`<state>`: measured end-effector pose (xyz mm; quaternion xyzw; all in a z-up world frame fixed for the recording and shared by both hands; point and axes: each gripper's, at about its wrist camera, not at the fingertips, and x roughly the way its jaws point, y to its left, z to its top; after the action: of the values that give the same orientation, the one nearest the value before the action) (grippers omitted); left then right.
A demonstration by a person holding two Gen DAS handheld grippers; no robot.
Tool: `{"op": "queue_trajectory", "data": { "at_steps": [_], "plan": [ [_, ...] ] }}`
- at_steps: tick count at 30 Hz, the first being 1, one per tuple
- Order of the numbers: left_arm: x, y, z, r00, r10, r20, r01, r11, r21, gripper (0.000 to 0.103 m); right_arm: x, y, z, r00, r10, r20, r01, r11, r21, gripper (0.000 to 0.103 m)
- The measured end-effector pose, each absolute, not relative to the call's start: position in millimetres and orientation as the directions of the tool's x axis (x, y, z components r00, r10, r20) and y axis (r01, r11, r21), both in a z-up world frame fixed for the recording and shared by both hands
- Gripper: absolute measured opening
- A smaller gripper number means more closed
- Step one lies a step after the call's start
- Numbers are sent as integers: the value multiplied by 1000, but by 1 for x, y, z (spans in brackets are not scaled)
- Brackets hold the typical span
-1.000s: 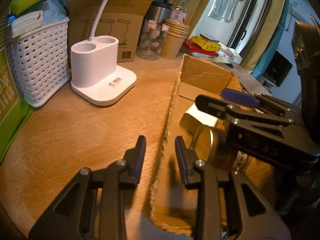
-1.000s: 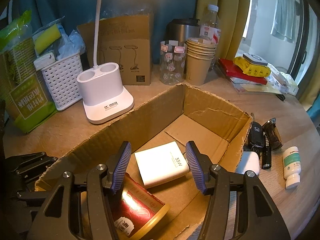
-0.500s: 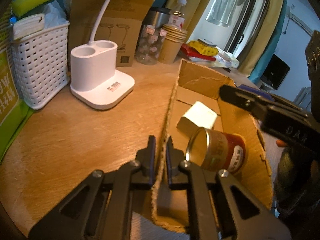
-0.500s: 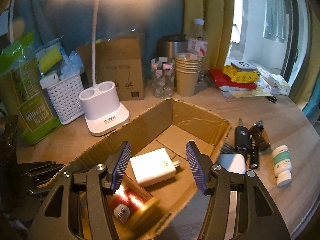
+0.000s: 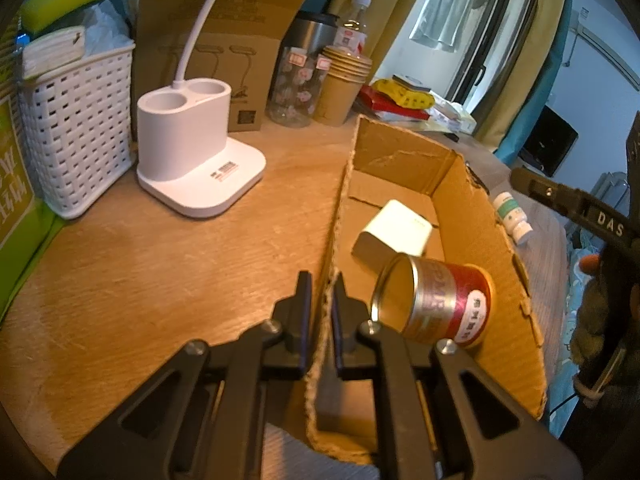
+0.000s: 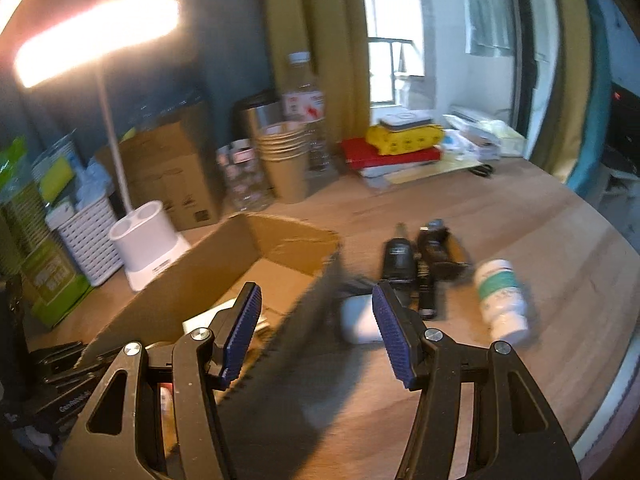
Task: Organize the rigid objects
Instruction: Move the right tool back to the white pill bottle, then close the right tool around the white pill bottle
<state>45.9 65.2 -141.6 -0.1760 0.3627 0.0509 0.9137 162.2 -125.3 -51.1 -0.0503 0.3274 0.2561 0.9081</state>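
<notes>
A shallow cardboard box [image 5: 472, 208] lies on the wooden table. My left gripper [image 5: 321, 312] is shut on the box's left wall, one finger on each side. Inside the box a red and gold tin [image 5: 436, 308] lies on its side beside a white charger block [image 5: 396, 232]. My right gripper [image 6: 318, 334] hovers open and empty over the box's right wall [image 6: 304, 320]. Beyond it on the table lie a small white case [image 6: 358, 320], a black car key [image 6: 398, 258] with dark small items, and a white pill bottle [image 6: 502, 296] [image 5: 512, 216] on its side.
A white desk lamp base [image 5: 196, 160], a white mesh basket [image 5: 76, 124], a brown carton [image 5: 216, 64], a glass jar, stacked paper cups [image 5: 340, 88] and a water bottle line the back. Books and packets [image 6: 400, 148] lie at the back right. Wooden tabletop stretches right of the pill bottle.
My left gripper closed onto the box's left wall. My right gripper lifted out of the box and swung right over its right wall, bringing the key, case and bottle ahead of it.
</notes>
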Motion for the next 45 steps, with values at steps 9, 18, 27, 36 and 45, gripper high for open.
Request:
{"op": "queue_trajectory", "data": {
  "at_steps": [9,18,27,36,45],
  "plan": [
    [47,66,-142,729,-37,-683,-220,933,-285,9,183,-174,-52,721,329,-610,-363,929,72,67],
    [47,65,-144,727,-45,-685,-217,932,-291,9,208,-193,-75,734,221,-642,-283,959,6,69],
    [50,67,-146,723,-53,-689,-219,928,-301,11,243,-215,-101,723,129,-679,-209,977,-36,70],
    [51,70,-147,722,-59,-690,-222,924,-311,11,267,-222,-114,684,158,-712,-201,979,24,70],
    [52,70,-147,721,-58,-690,-221,925,-309,11,278,-222,-119,658,175,-733,-199,978,55,70]
  ]
}}
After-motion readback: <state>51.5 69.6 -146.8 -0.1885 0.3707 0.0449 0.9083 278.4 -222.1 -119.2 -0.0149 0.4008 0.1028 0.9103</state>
